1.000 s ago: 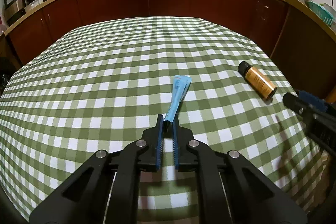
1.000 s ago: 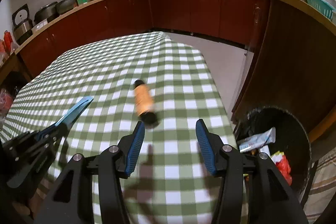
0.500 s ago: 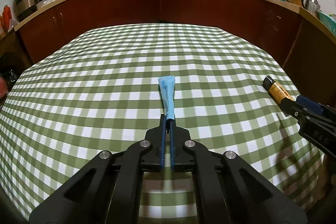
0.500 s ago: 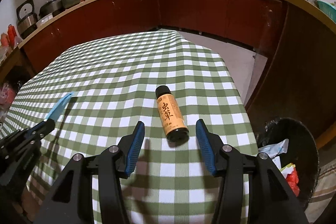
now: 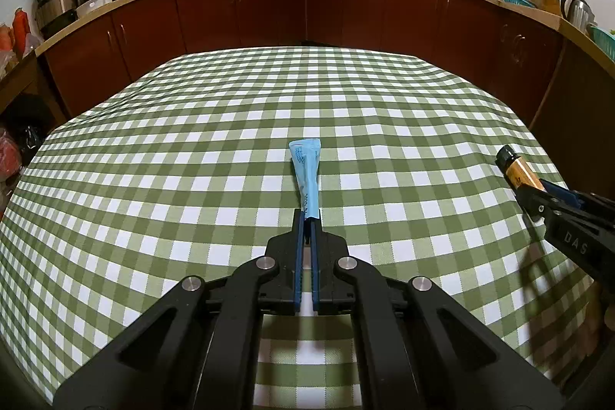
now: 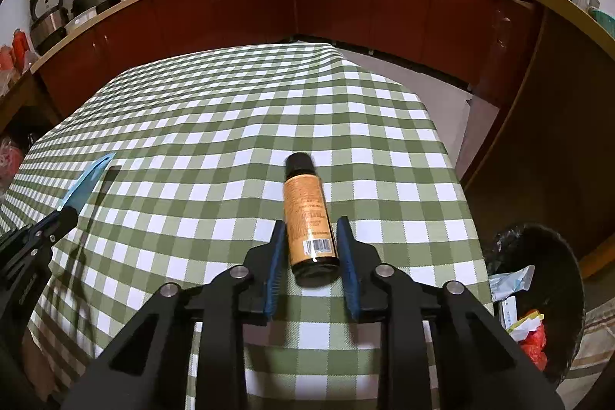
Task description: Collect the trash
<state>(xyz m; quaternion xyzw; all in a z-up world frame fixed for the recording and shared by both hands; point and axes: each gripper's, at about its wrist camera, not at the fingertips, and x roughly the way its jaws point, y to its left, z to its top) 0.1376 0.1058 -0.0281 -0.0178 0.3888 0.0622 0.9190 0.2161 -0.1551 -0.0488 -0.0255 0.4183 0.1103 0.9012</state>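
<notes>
My right gripper (image 6: 312,248) has just closed its jaws onto the orange bottle (image 6: 307,214), which lay loose between them before. My left gripper (image 5: 307,223) stays pinched on the blue wrapper (image 5: 307,175).

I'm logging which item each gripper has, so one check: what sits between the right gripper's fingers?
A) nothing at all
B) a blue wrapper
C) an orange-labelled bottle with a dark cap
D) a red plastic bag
C: in the right wrist view the orange-labelled bottle lies on the checked tablecloth between the blue pads of the right gripper, whose jaws have just been closing around it.
</notes>
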